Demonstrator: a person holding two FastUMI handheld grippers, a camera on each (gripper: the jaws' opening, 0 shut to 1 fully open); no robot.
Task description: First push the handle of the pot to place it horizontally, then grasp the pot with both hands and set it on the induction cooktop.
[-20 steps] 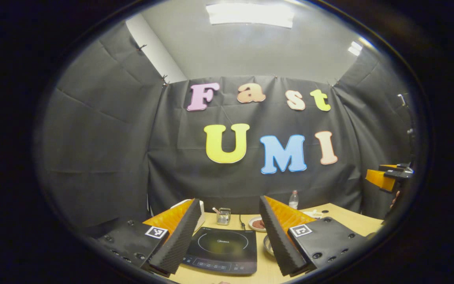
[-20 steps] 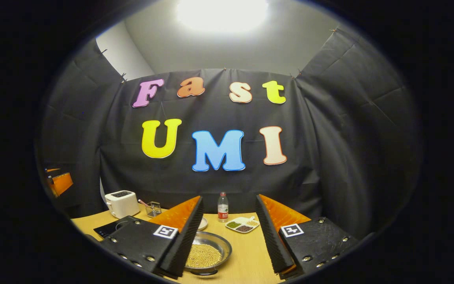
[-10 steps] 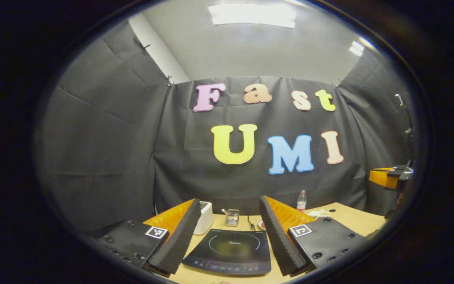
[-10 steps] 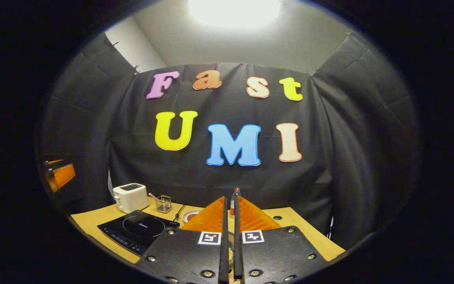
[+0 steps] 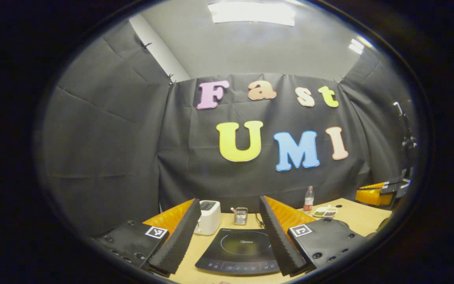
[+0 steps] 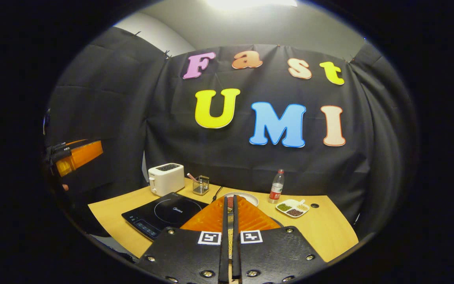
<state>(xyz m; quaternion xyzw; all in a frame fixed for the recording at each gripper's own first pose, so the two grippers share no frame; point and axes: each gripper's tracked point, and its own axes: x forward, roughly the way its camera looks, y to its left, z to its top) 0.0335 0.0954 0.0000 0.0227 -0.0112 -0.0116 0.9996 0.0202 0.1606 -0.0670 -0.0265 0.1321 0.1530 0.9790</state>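
The right claw [image 6: 229,201] is being held pressed together over the middle of the surface [image 6: 329,232]. The pot is being judged to lie just ahead of it, nearer this claw, but it is being hidden by the fingers, so its handle's axis cannot be told. The left claw [image 5: 229,201] is being held spread, facing the one induction cooktop [image 5: 239,250] near the left edge. One toaster [image 6: 166,179] and one bottle [image 6: 276,191] are being counted along the far edge.

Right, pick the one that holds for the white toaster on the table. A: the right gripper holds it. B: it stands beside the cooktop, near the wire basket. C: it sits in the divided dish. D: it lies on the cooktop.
B: the toaster stands on the table next to the cooktop, with the wire basket close by.
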